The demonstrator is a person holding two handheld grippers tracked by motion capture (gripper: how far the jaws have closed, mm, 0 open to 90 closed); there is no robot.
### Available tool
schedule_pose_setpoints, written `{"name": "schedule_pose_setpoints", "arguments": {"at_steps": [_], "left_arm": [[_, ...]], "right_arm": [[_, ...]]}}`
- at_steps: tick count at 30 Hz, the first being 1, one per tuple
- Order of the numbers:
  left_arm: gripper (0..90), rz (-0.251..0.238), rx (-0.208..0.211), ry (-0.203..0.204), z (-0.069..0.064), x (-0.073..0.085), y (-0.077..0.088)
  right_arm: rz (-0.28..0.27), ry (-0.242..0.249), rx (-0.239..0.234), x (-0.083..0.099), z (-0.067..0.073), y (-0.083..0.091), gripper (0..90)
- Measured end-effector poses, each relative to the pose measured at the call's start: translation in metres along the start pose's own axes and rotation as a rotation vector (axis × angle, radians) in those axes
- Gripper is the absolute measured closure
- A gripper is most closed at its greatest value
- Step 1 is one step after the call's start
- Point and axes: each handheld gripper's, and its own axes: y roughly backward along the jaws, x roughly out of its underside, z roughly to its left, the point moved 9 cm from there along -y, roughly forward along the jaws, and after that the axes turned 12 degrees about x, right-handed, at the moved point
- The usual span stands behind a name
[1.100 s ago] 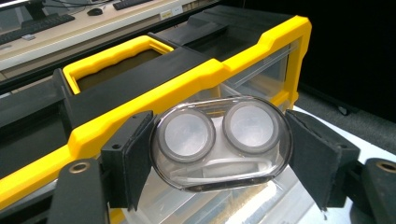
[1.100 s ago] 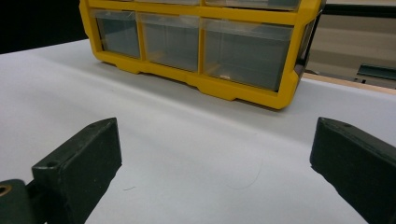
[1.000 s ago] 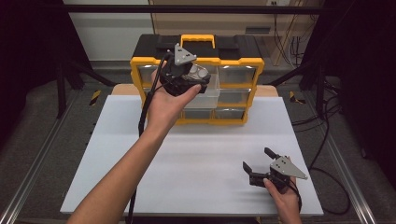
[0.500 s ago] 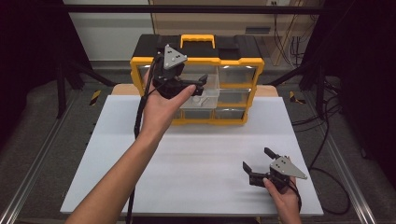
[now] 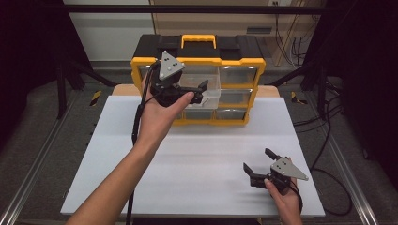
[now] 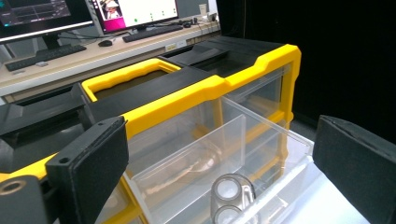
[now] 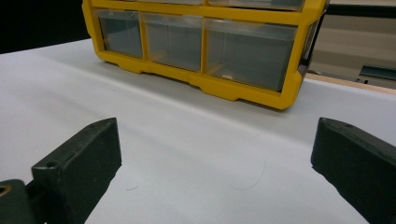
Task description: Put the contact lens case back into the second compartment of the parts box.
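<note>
The clear drawer (image 5: pixel 202 89) stood pulled out from the upper middle of the yellow-and-black organiser (image 5: pixel 199 77), which sat at the far edge of the white tabletop (image 5: pixel 187 154). In the left gripper view that drawer (image 6: pixel 219 154) hung open towards the camera, with a clear divider across it. One small clear round item, perhaps a cap or vial (image 6: pixel 232 196), lay in its near compartment; I could not say exactly what it was. A pale brownish smear showed behind the divider, whether a thing or a reflection I could not tell.

The left gripper (image 5: pixel 190 91) was held at the drawer's front, well above the table. Its jaws had just been opening and stood spread, with the drawer's front corner in the gap between them and neither pad pressing on it. So the drawer looked let go.

My judgement was that the pulling-out was done. What remained seemed to be taking something from the drawer, or putting something in, and then pushing it shut.

The other drawers (image 7: pixel 252 53) were all closed, and their contents could not be read through the fronts.

Near the front right corner of the tabletop the right gripper (image 5: pixel 260 164) rested low in the hand, jaws apart and empty over bare table.
</note>
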Motion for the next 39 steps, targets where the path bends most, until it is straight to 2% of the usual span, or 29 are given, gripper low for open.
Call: {"name": "schedule_pose_setpoints", "arguments": {"at_steps": [5, 12, 19, 32, 39], "left_arm": [[2.8, -0.008, 0.008, -0.005, -0.004, -0.001, 0.0], [2.8, 0.009, 0.003, -0.038, -0.009, 0.004, 0.001], [2.8, 0.02, 0.003, -0.077, -0.016, 0.012, 0.009], [2.8, -0.021, 0.018, -0.068, -0.025, 0.024, 0.028], [2.8, -0.053, 0.023, -0.049, -0.03, 0.032, 0.034]], "right_arm": [[-0.002, 0.0, 0.001, 0.0, 0.0, 0.0, 2.2], [0.0, -0.003, 0.002, 0.0, -0.001, 0.0, 2.2], [0.003, 0.0, 0.008, 0.0, -0.001, 0.0, 2.3], [0.002, 0.008, 0.0, 0.001, 0.001, 0.0, 2.2], [0.001, 0.004, 0.0, 0.0, 0.001, 0.0, 2.2]]}}
